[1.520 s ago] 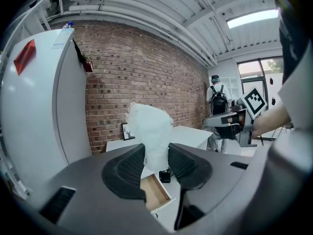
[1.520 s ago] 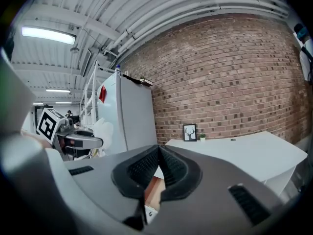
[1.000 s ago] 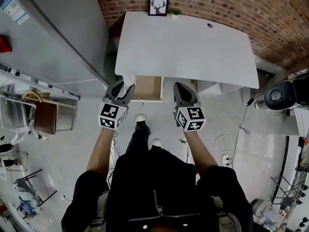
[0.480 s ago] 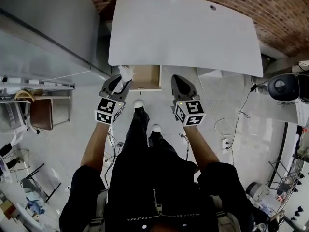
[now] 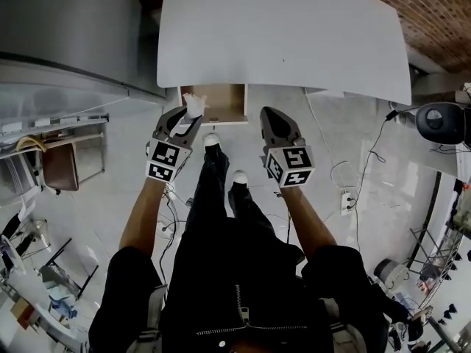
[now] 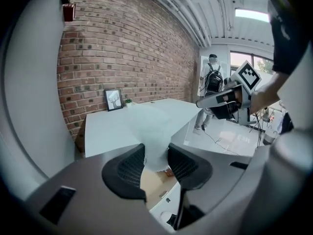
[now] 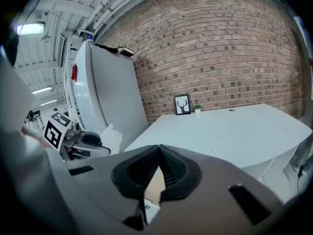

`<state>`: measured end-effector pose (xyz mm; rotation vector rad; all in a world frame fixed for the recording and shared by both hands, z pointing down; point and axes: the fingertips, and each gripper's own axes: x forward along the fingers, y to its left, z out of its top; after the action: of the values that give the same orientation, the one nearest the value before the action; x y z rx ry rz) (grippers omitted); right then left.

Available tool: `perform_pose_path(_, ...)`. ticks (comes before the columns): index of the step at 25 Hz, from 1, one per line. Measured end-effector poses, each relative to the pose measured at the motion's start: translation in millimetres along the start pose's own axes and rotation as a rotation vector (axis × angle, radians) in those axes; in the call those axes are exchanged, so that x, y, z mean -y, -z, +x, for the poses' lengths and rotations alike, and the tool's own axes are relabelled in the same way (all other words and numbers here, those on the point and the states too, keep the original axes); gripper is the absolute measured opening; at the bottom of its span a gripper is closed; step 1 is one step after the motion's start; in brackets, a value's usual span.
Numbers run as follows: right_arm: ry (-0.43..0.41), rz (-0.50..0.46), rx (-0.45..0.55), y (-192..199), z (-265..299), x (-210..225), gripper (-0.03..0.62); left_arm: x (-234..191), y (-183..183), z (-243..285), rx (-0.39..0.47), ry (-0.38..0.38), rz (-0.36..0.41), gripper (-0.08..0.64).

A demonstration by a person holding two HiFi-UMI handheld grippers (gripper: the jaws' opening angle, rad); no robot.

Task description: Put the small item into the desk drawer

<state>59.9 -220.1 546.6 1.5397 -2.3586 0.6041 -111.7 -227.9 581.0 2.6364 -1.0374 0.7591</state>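
My left gripper [image 5: 190,114] is shut on a crumpled white item [image 5: 194,105] that sticks up out of the jaws. It hangs over the left front corner of the open drawer [image 5: 228,101], whose inside is bare wood, under the white desk [image 5: 287,35]. In the left gripper view the white item [image 6: 152,138] fills the gap between the black pads [image 6: 128,168]. My right gripper [image 5: 268,114] is shut on nothing, level with the drawer's right side. In the right gripper view its pads [image 7: 171,173] meet at the tip, with the wooden drawer [image 7: 155,187] below.
A tall grey cabinet [image 5: 73,28] stands left of the desk. A brown chair [image 5: 60,168] is further left. Cables and a socket [image 5: 346,197] lie on the floor at right. A framed picture [image 7: 182,104] stands at the desk's back edge. The person's shoes [image 5: 212,140] are below the drawer.
Both grippers have sunk and come closer to the drawer. The left one still holds the white item, now at the drawer's left front corner. The desk has slid up in the head view.
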Motion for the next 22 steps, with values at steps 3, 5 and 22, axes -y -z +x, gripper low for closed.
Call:
perform_pose_path(3,0.007,0.016,-0.012,7.3,7.0,0.3,0.003,-5.3,10.8,9.5,-0.031,0.018,0.036,0.155)
perform_pose_path(5,0.012,0.027,-0.018,11.0,12.4,-0.7,0.003,-10.9,20.6,15.7,-0.057,0.031,0.056,0.155)
perform_pose_path(22,0.063,0.115,-0.077,48.4,25.3,15.5,0.003,-8.3,117.5,81.9,-0.342,0.181,0.269,0.155)
